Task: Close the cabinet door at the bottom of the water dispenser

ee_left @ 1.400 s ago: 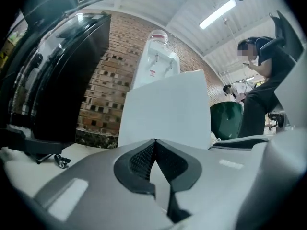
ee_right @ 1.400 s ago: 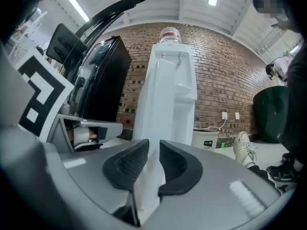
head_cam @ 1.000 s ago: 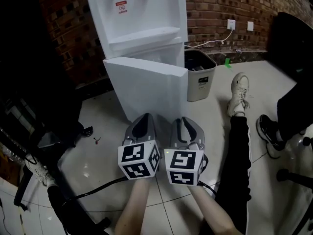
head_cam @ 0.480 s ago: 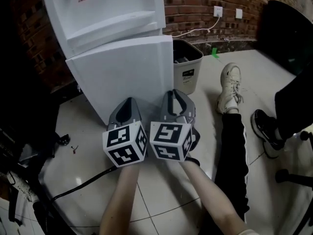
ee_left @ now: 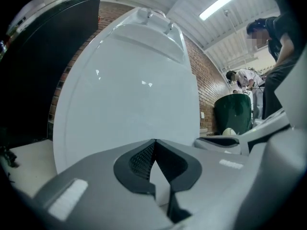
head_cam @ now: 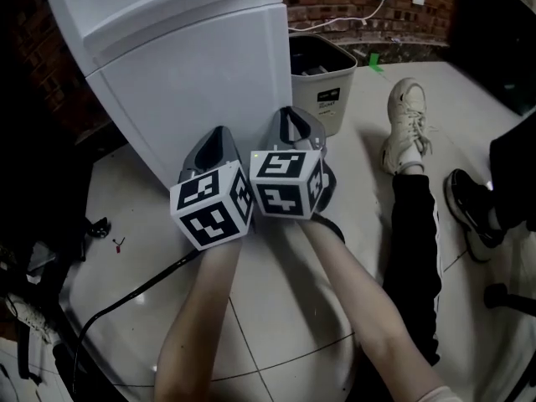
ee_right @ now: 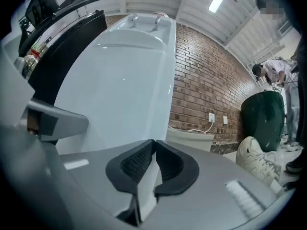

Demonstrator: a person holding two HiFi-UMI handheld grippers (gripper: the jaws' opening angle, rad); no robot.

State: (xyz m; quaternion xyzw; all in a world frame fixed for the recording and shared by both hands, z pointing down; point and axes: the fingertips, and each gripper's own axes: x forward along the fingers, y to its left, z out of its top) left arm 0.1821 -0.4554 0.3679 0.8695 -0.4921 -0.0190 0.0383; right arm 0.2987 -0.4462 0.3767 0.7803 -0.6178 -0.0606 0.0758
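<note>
The cabinet door [head_cam: 197, 82] stands straight ahead of the left claw [head_cam: 219, 134] and the right claw [head_cam: 289, 115], both empty and closed, the right one only just.

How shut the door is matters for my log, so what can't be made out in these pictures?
- Whether the cabinet door sits flush: head view shows no clear seam; both gripper views show only its white front.
- Whether the left gripper and right gripper touch it: head view, their own bodies hide the tips.
- Print on the bin: head view, too small.
</note>
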